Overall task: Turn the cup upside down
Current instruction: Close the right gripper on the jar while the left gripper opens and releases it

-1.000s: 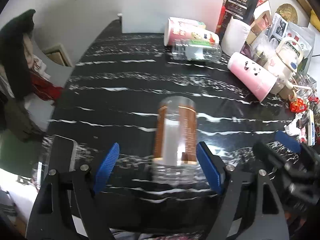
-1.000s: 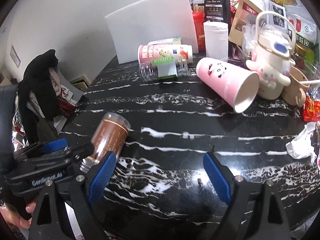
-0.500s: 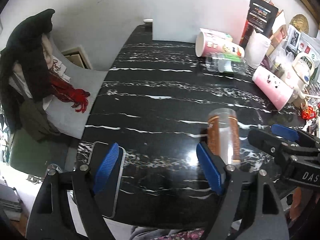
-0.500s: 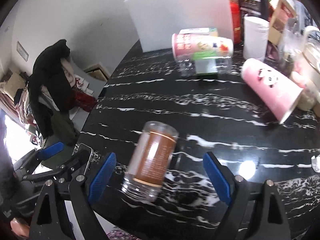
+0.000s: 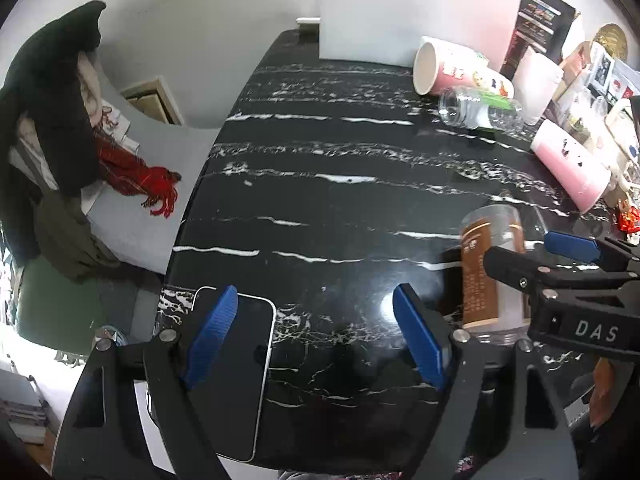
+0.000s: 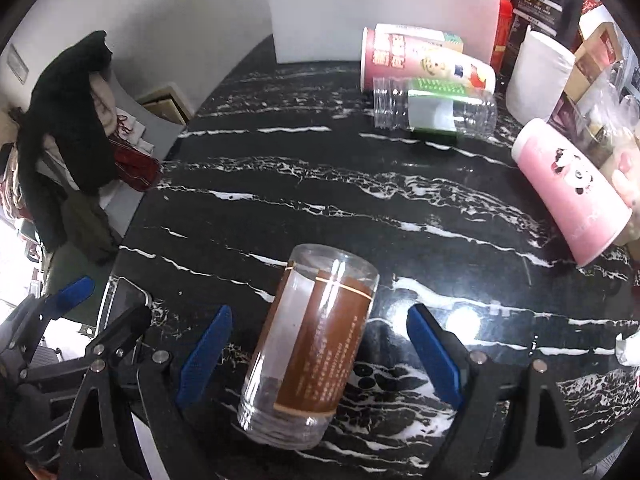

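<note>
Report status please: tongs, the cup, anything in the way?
Left tongs open, empty, over the phone. Right tongs open around the cup, not yet closed. Cup standing mouth down on the table. Nothing in the way.

White capital letters "DAS" stand on the black body of the right gripper [image 5: 576, 258], at the lower right of the left wrist view. The clear cup [image 6: 310, 350], low in the middle of the right wrist view, has a brown label with small light print, too fine to read. A paper cup [image 6: 424, 65] lying at the upper right carries large red characters and a cartoon face; the characters cannot be made out.
</note>
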A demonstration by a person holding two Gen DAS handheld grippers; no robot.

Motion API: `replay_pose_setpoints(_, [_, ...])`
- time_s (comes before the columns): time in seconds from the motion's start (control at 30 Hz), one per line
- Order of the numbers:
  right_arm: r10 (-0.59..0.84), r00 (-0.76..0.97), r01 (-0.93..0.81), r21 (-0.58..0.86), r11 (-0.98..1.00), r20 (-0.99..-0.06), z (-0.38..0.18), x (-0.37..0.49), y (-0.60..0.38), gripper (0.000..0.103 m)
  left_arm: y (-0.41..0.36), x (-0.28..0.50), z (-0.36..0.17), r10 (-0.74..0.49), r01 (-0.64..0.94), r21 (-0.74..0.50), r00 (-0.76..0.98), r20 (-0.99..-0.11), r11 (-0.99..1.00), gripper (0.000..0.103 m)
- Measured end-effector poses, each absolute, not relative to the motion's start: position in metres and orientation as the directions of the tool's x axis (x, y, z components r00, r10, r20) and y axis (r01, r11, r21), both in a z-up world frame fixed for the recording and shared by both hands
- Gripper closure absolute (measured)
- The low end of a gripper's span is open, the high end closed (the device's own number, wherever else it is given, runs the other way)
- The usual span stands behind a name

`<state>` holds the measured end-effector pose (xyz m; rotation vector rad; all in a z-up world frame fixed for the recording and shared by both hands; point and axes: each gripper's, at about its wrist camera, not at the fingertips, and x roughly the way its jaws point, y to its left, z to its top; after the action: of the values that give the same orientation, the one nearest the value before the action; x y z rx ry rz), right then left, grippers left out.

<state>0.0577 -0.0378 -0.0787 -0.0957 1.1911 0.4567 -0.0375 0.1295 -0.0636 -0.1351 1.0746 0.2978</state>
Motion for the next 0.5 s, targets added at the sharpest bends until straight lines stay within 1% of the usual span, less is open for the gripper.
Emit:
replay_pose_setpoints(0.23, [0.236,0.27,-0.383,0.121,0.916,-0.934,-0.096,0.062,-0.022,0.014,0.142,-0.038,-0.077,0.19,-0.324,0.048,0.422,-0.887,0.945,0.024])
replay_pose_setpoints(0.5, [0.214,0.233,-0.38,0.114,0.918,-0.949,-0.115,0.069,-0.016,0.014,0.148,-0.04,-0.09,0.184,-0.332,0.047,0.394,-0.901,0.942,0.024])
